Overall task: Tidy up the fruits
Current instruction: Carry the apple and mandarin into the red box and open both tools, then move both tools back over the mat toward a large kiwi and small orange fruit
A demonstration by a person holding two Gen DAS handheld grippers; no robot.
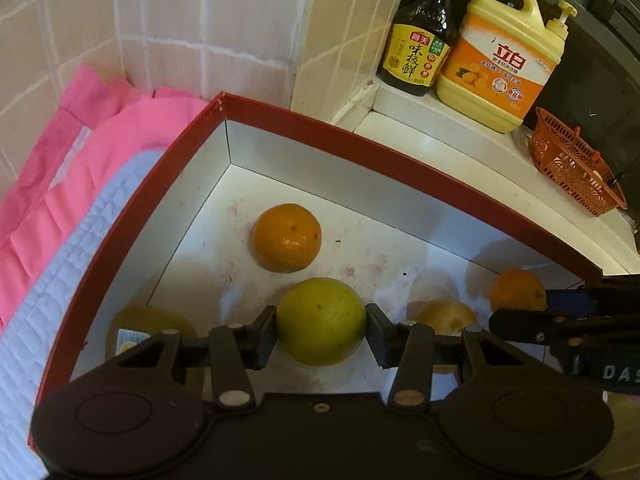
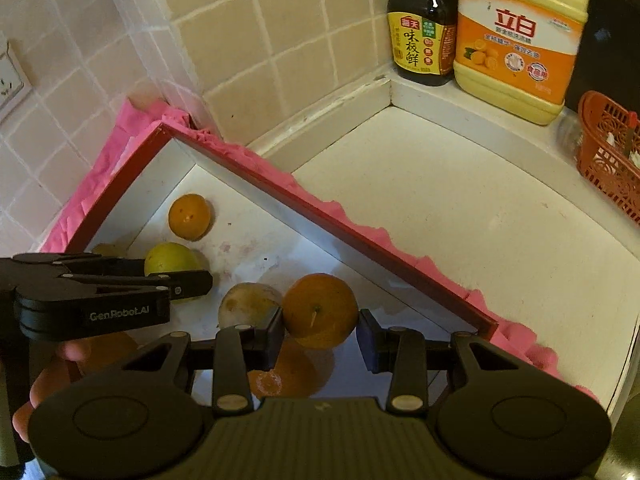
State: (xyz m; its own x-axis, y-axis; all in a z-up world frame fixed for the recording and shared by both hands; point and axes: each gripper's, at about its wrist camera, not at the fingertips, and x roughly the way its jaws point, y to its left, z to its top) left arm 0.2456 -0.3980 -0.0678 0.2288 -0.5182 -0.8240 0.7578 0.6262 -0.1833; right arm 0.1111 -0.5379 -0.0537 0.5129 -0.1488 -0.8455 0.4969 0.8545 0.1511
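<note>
Black left tongs (image 1: 321, 322) are gripping a round yellow-green citrus fruit (image 1: 321, 321) across its widest part, both pads touching its sides, low inside the red-rimmed, white-lined cardboard box (image 1: 280, 114). Right tongs (image 2: 320, 312) are holding a round orange fruit (image 2: 320, 311) near the box's right wall; the left pad is pressing its skin, while the blue right pad looks just at its edge, so I cannot tell how firm that hold is. Farther in the box are lying another orange (image 1: 286, 237), a brown kiwi with a sticker (image 1: 150, 326) at the near left, and a pale brownish fruit (image 2: 249, 305) just left of the held orange. Both held fruits are looking firm, fairly light and smooth-skinned, likely to roll once released. Squeezing gently across the middle is seeming safest.
</note>
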